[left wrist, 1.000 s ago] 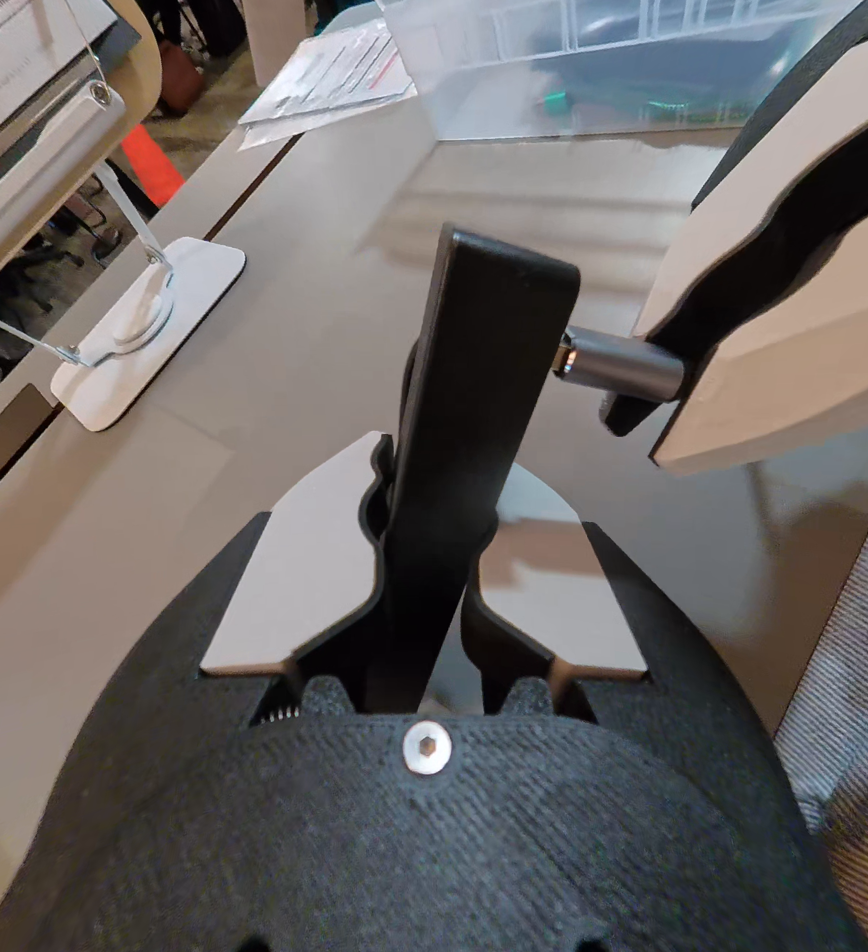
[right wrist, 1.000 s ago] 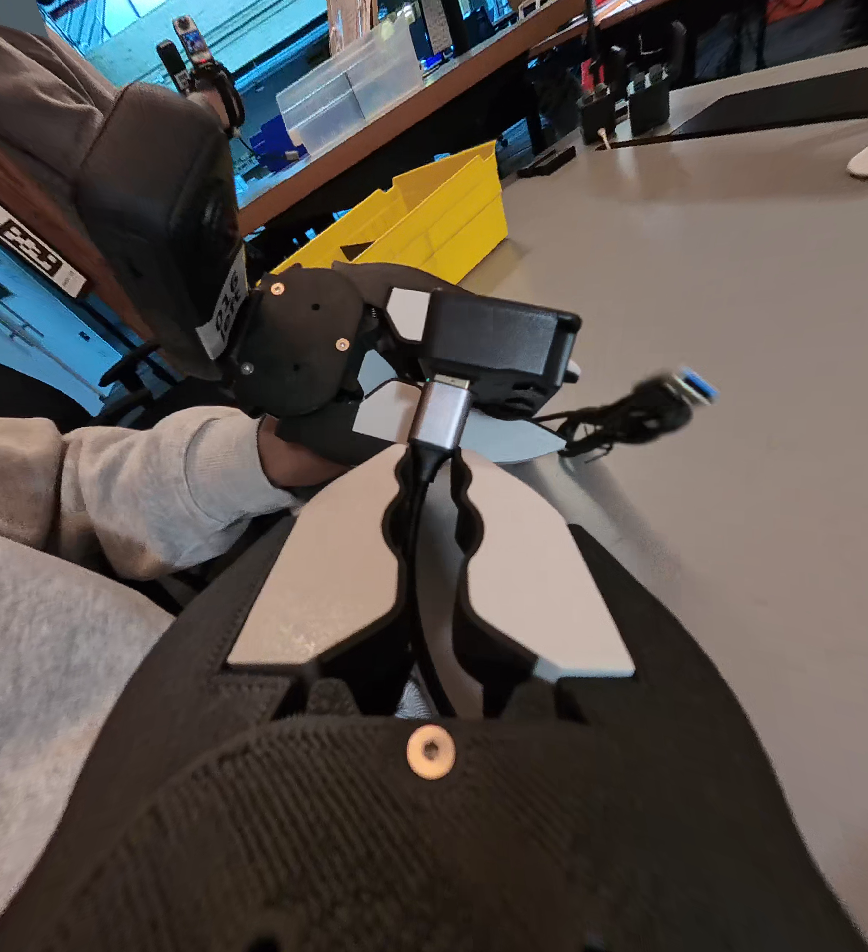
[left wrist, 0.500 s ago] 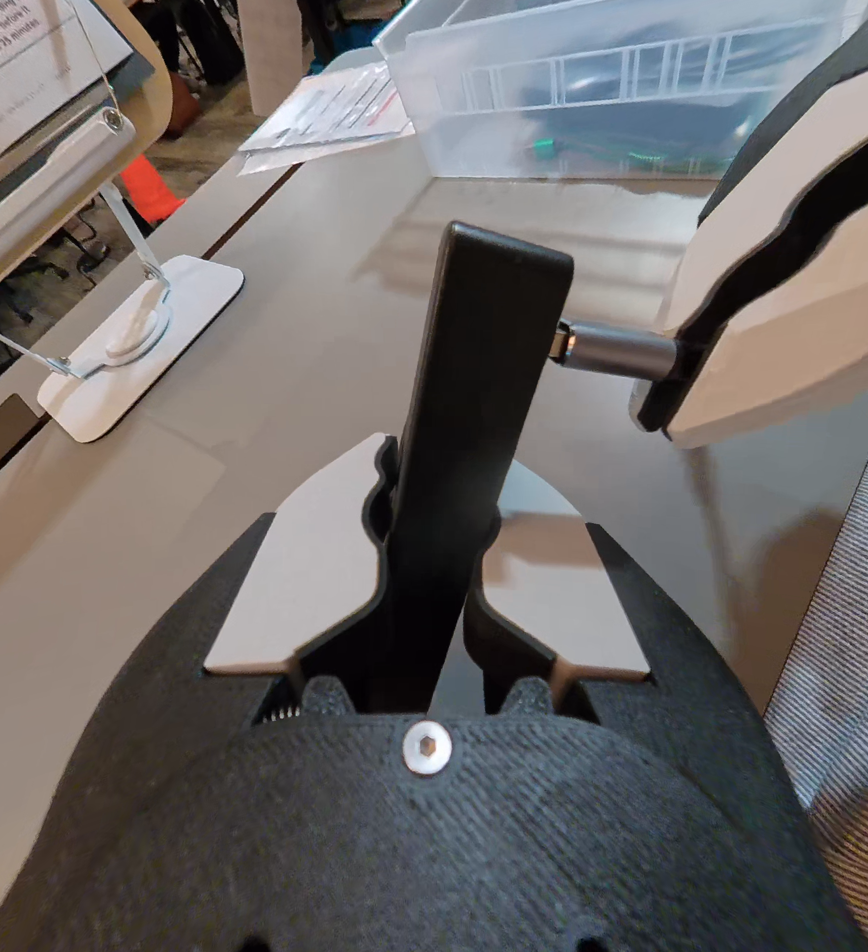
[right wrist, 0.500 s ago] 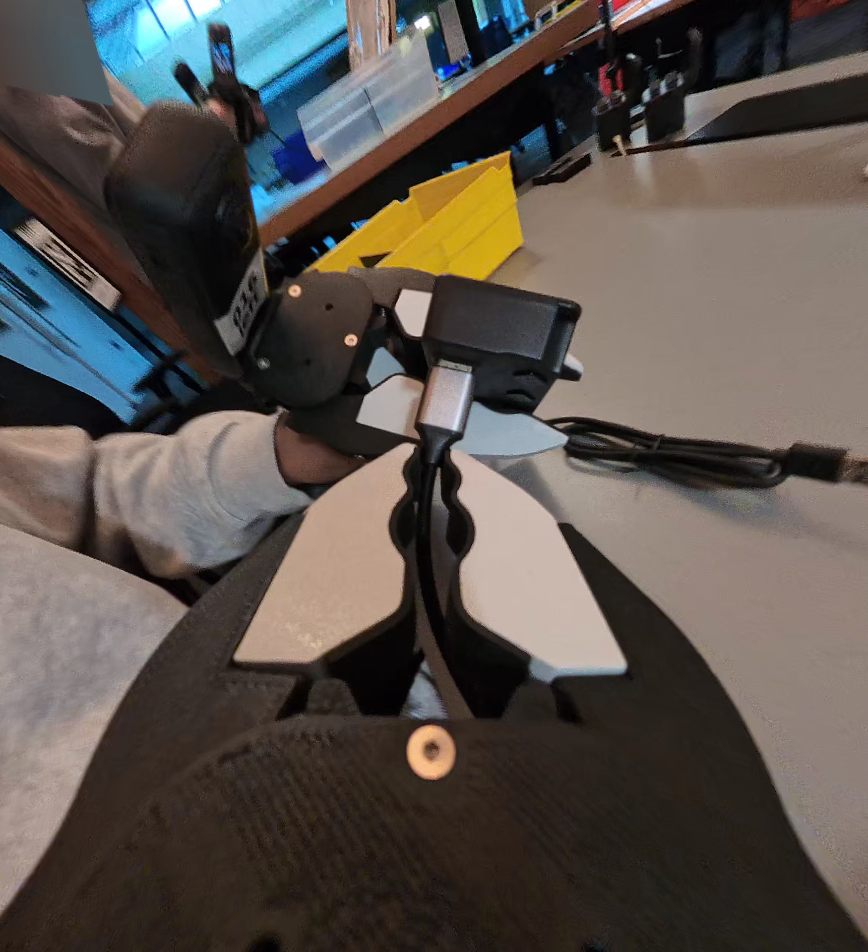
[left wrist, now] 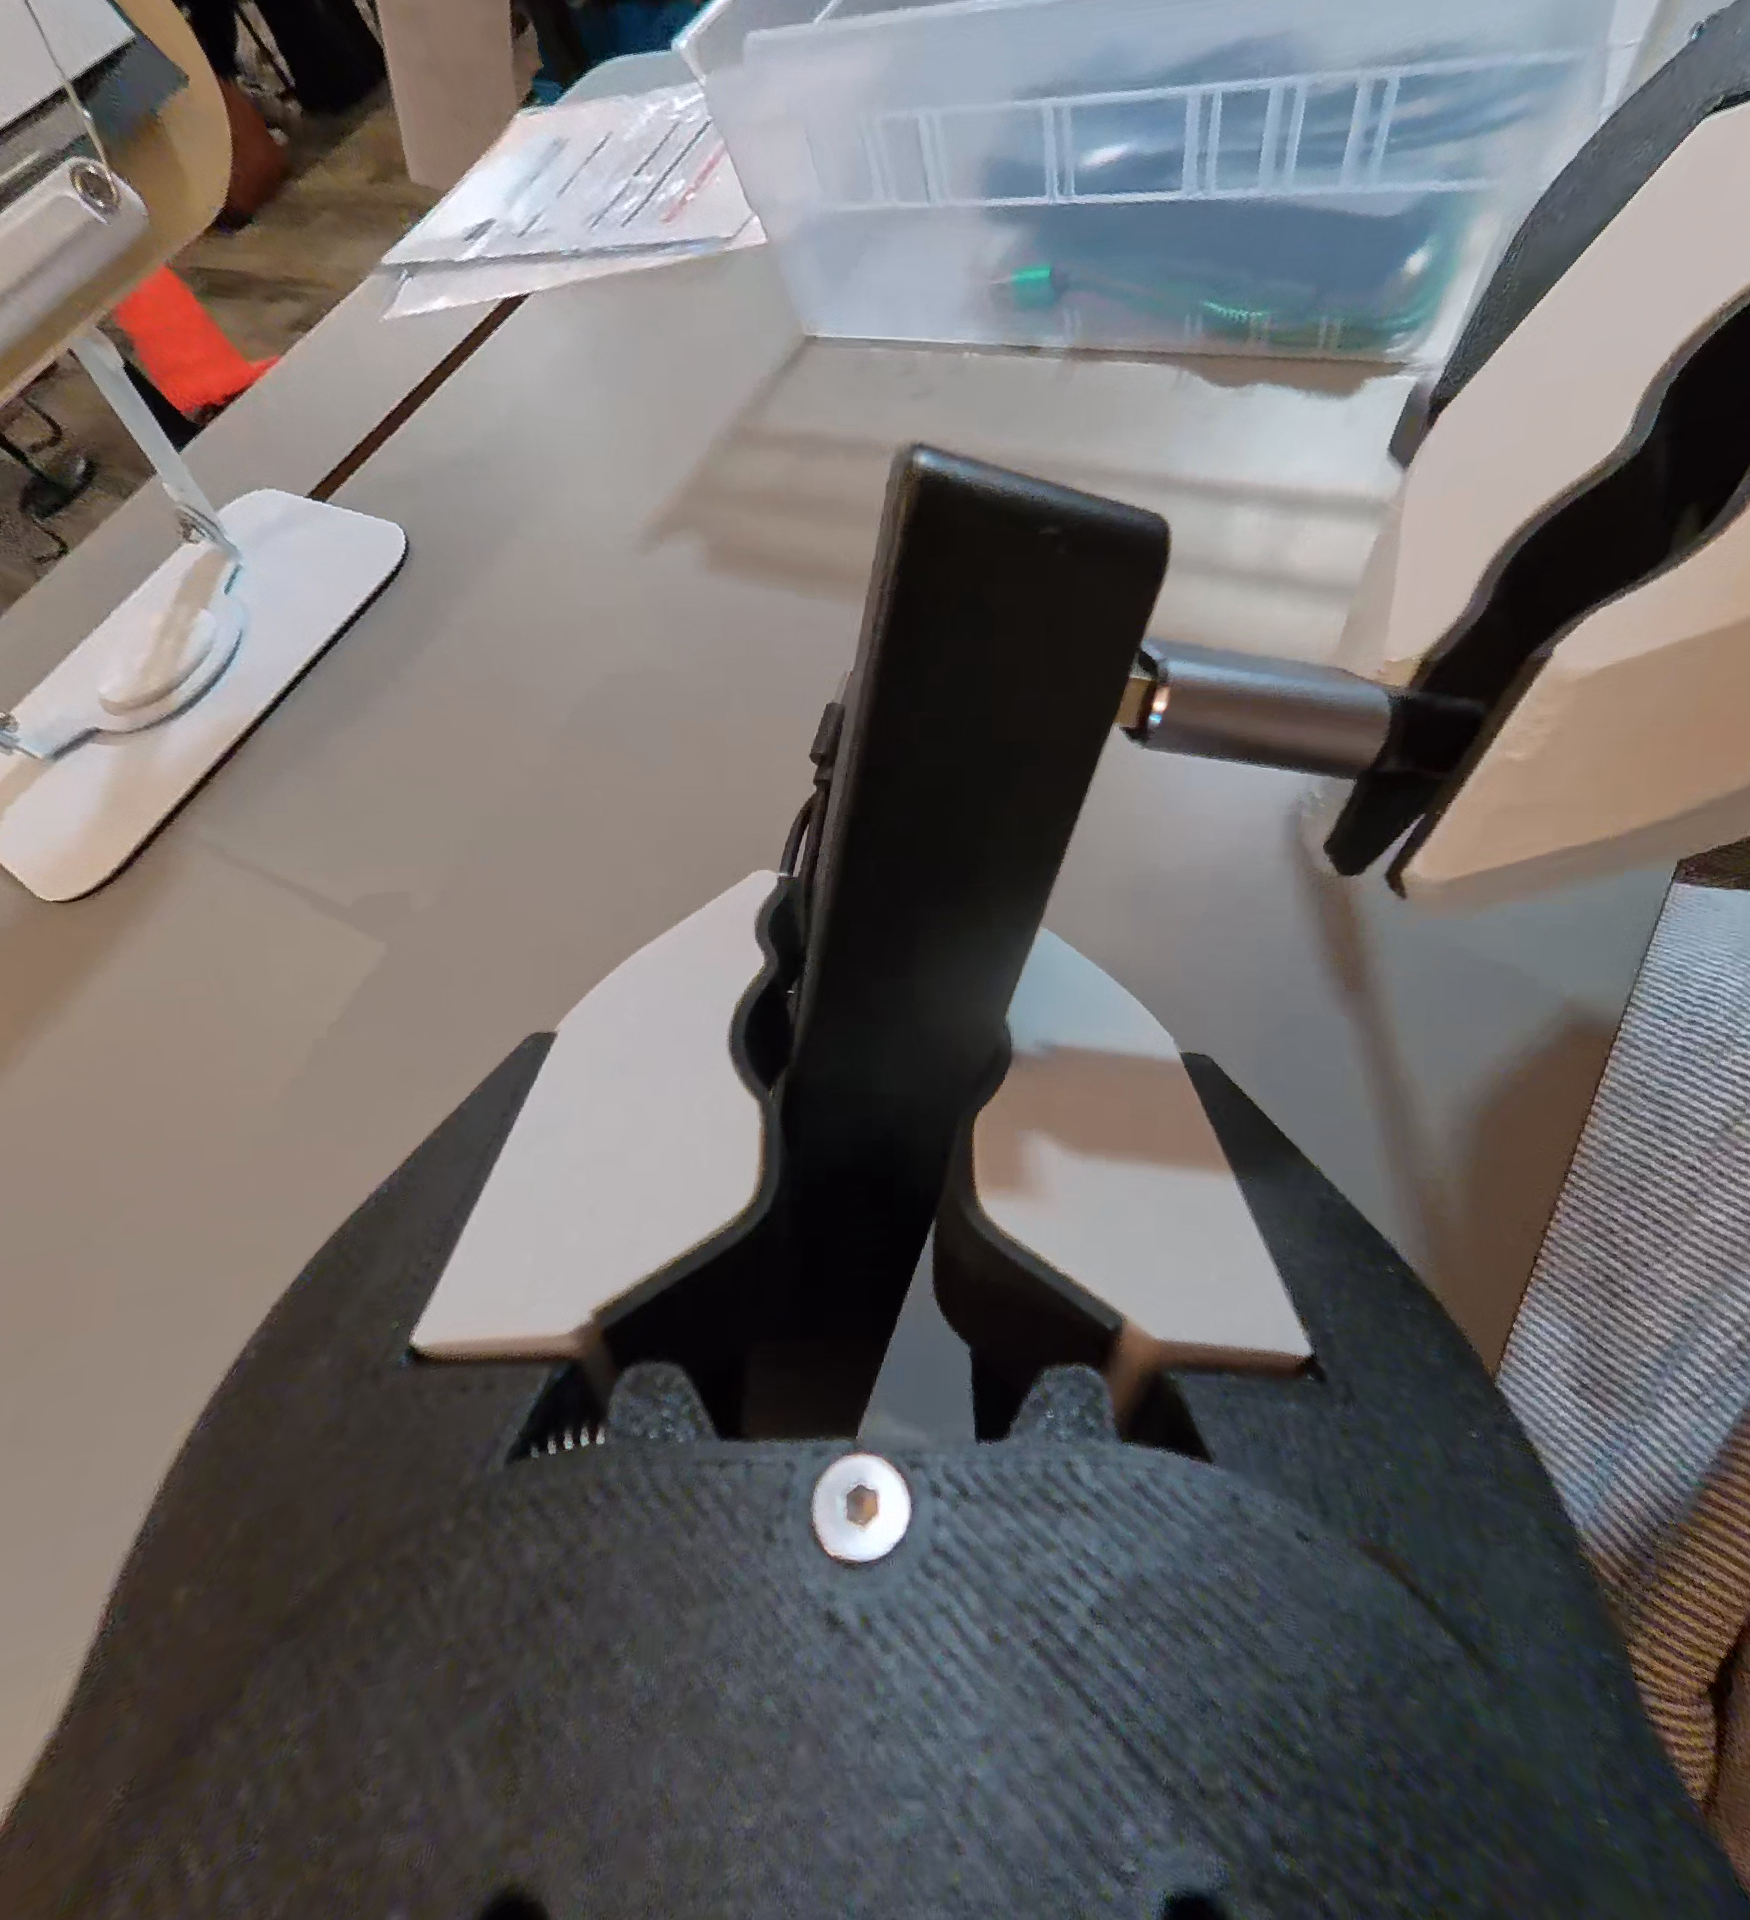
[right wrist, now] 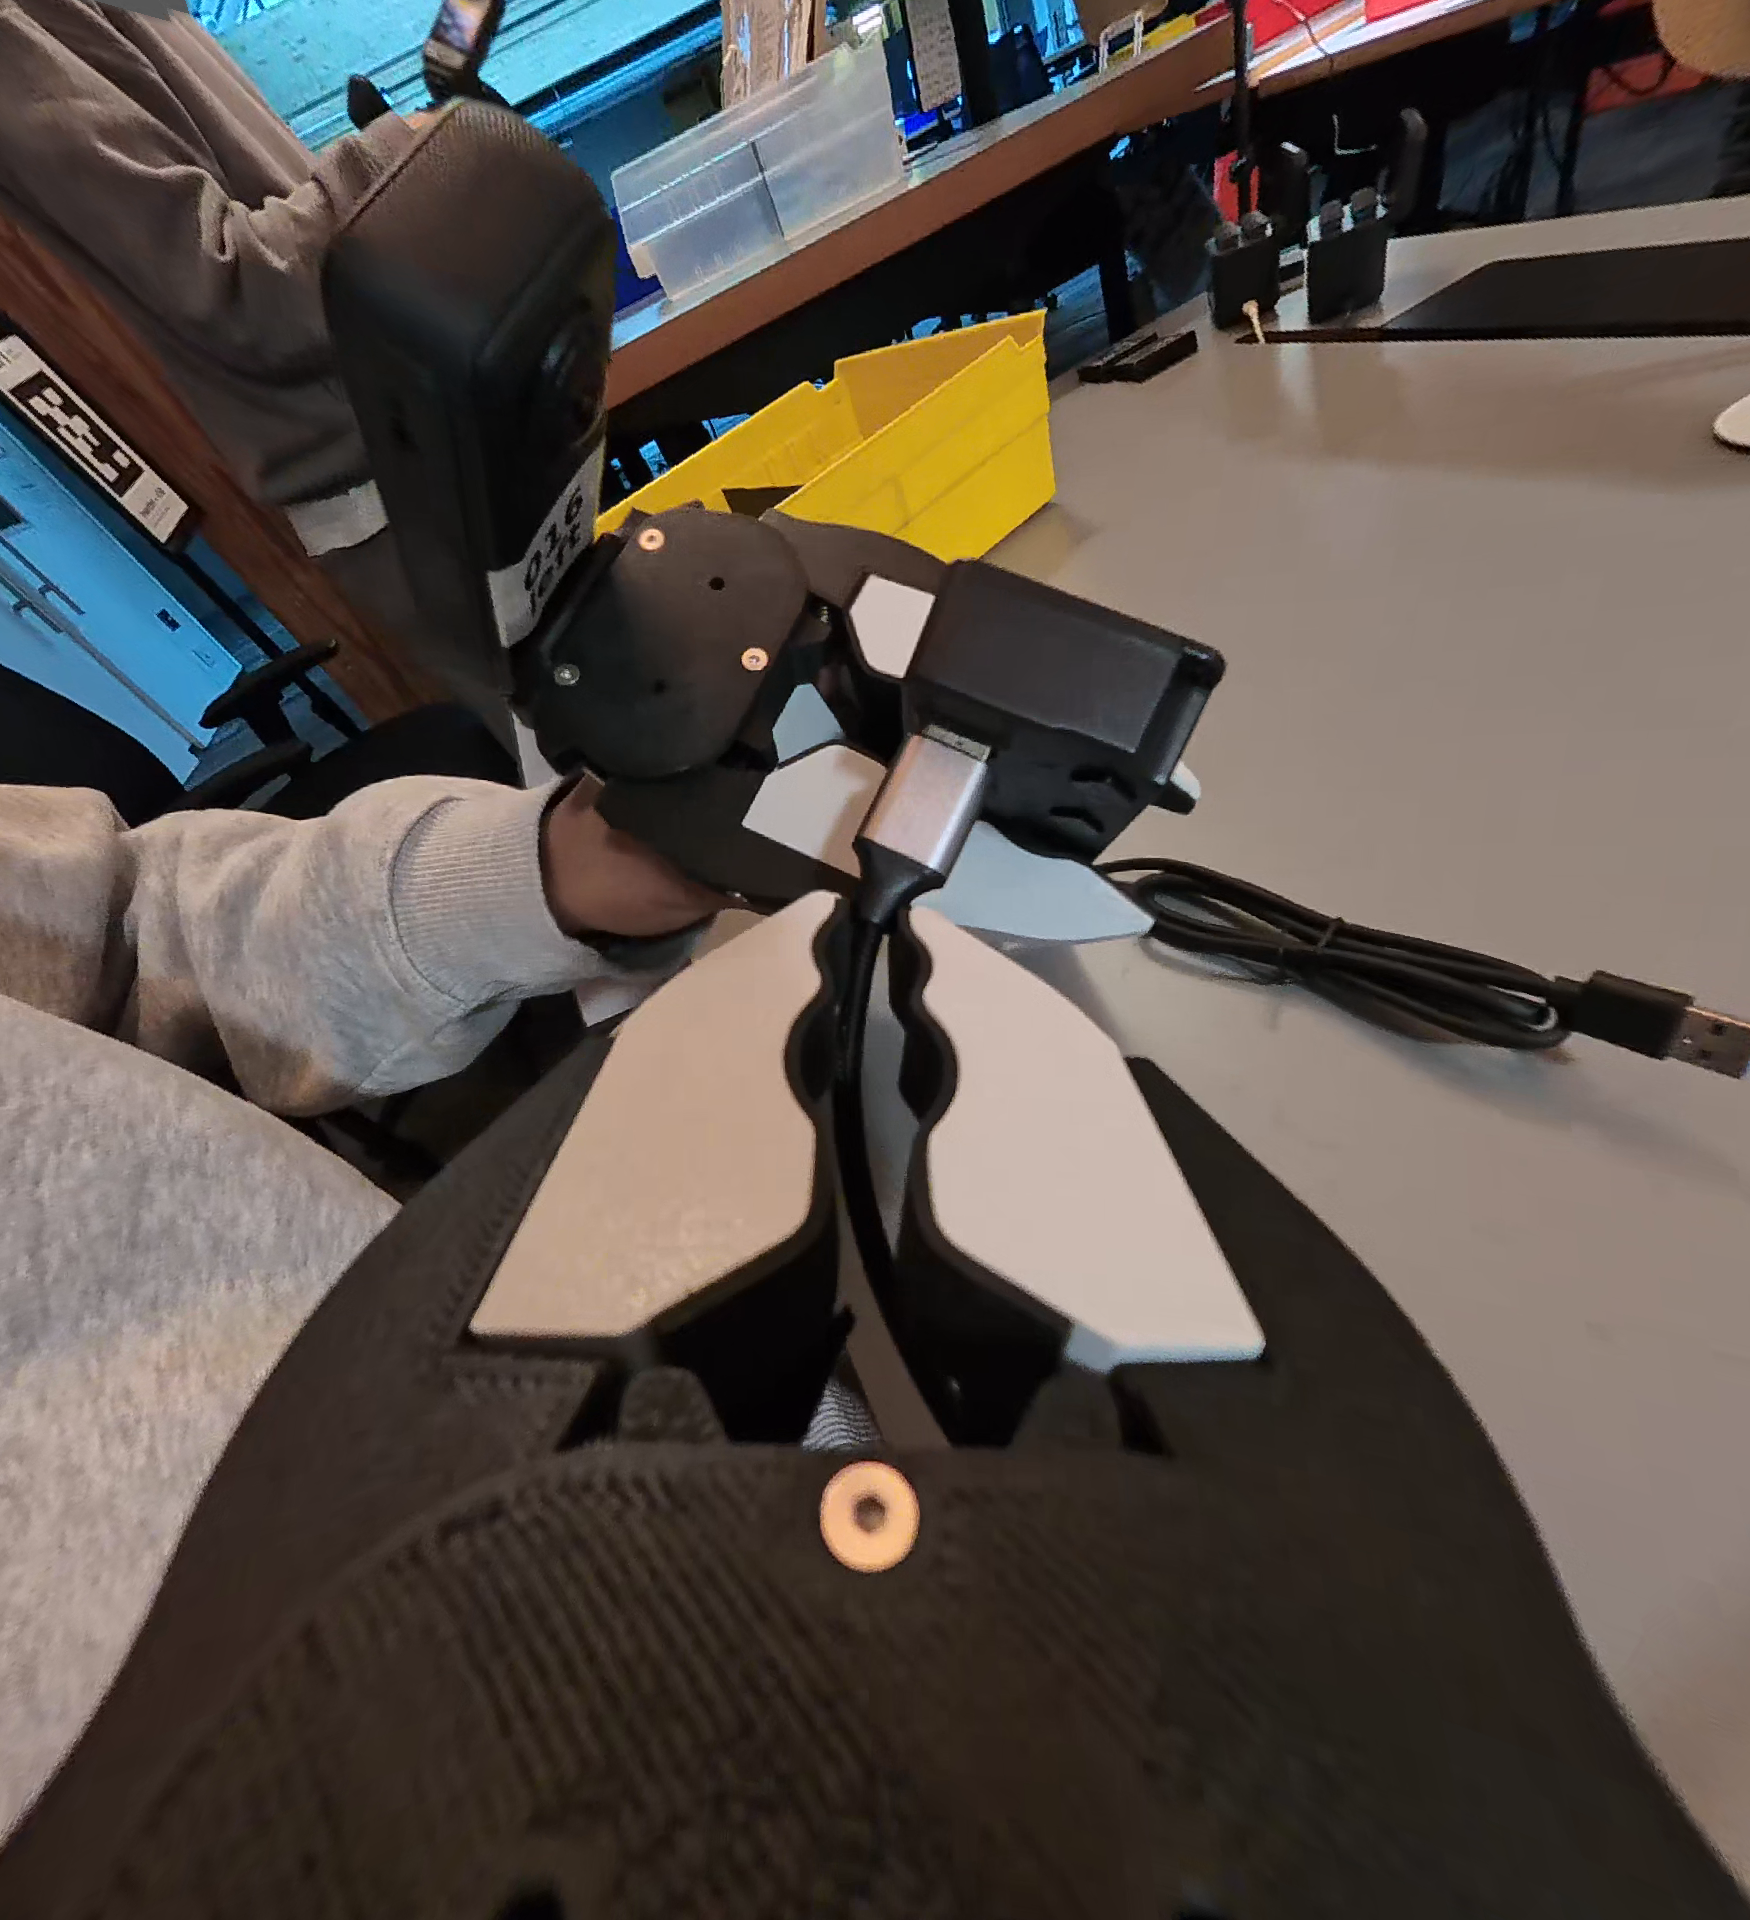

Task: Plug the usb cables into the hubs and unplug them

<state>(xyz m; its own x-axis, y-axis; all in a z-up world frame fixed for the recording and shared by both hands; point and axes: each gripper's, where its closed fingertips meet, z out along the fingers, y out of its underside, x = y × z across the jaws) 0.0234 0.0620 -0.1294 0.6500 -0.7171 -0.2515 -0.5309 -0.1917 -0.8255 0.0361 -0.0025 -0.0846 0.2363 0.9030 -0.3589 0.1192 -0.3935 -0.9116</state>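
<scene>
My left gripper [left wrist: 902, 914] is shut on a black USB hub [left wrist: 985, 727], which stands up between its fingers above the table. A grey metal USB plug [left wrist: 1255, 717] sits in the hub's right side, with a sliver of its metal tip showing. My right gripper [right wrist: 866, 914] is shut on the plug's black cable just behind the grey plug [right wrist: 923, 800]; in the left wrist view the right gripper [left wrist: 1411, 790] comes in from the right. The hub [right wrist: 1058, 675] has its own black cable [right wrist: 1318, 945], which ends in a USB-A plug [right wrist: 1681, 1029] lying on the table.
A clear plastic bin [left wrist: 1110, 208] and papers [left wrist: 580, 197] stand at the far end of the grey table. A white stand base [left wrist: 175, 686] is on the left. A yellow bin [right wrist: 912, 447] sits past the table edge. A person's grey sleeve [right wrist: 279, 914] is behind the left gripper.
The hub's loose cable swung down and its USB-A plug now rests on the table. My right gripper has drawn back a little, so more of the grey plug shows.
</scene>
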